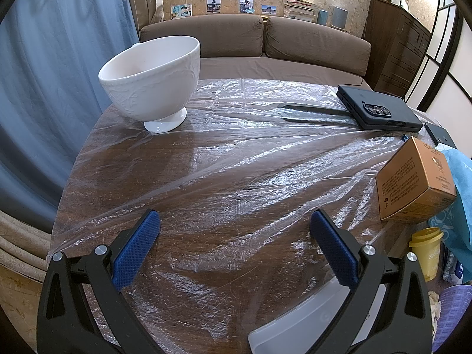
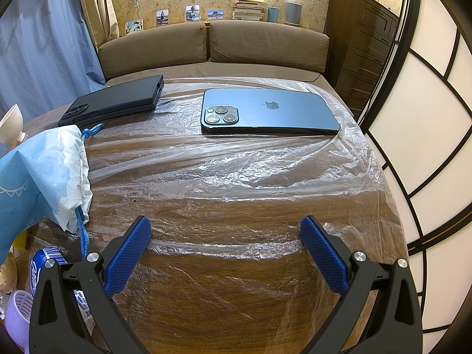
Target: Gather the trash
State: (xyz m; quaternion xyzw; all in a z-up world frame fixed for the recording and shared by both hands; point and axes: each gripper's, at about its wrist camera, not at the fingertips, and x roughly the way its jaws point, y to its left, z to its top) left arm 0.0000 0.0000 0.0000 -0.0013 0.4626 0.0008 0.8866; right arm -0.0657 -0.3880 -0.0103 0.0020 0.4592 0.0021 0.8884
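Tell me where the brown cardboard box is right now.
The brown cardboard box shows only in the left wrist view, at the table's right edge, tilted against the blue drawstring bag, above the yellow cup.

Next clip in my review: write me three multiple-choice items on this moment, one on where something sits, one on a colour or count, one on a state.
1. Where does the white bowl stand on the table, in the left wrist view?
A. far left
B. near right
C. centre

2. How many lenses show on the blue phone?
A. one
B. three
C. five

3. How do the jaws of the right gripper stand?
A. shut on the drawstring bag
B. shut, empty
C. open, empty

Answers: 1 A, the bowl stands by the far left edge; 2 B, three lenses sit in its camera block; 3 C, both pads are spread with only plastic sheet between.
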